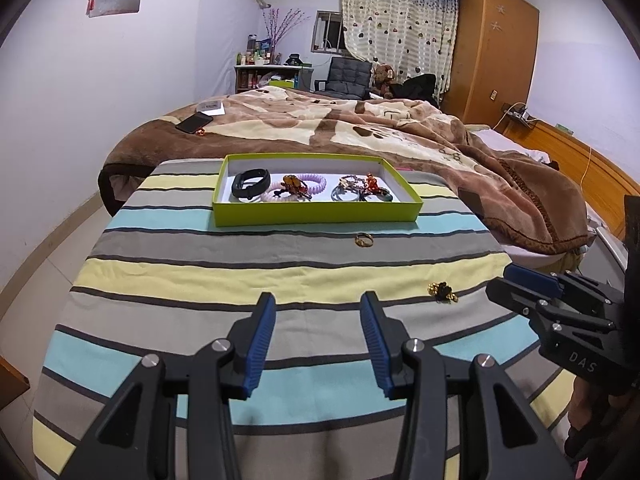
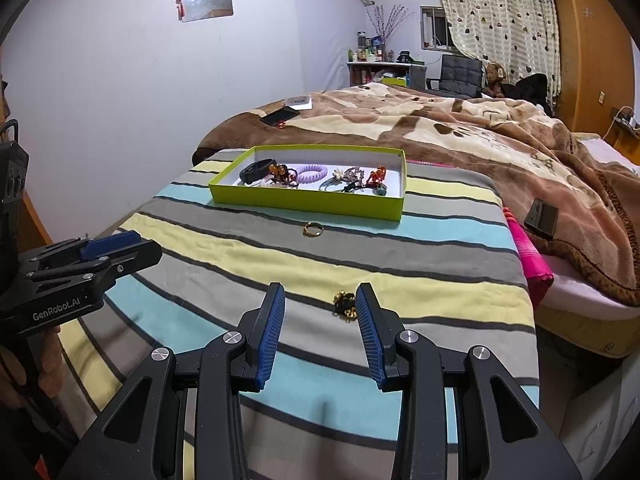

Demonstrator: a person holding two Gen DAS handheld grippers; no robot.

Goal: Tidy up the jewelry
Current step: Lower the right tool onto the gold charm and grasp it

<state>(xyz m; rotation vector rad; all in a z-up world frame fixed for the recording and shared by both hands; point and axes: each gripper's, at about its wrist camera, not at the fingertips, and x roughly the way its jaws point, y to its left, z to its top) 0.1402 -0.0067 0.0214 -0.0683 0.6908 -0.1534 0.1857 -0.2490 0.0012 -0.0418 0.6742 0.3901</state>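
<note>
A lime-green box with a white inside stands at the far end of the striped cloth. It holds a black band, a lilac coil tie and several beaded pieces. A gold ring lies on the cloth just in front of the box. A black and gold ornament lies nearer. My left gripper is open with nothing between its fingers. My right gripper is open, the ornament just beyond its right fingertip.
The striped cloth covers a raised surface beside a bed with a brown blanket. A dark phone lies on the blanket. A pink cloth and a small dark box sit at the right edge.
</note>
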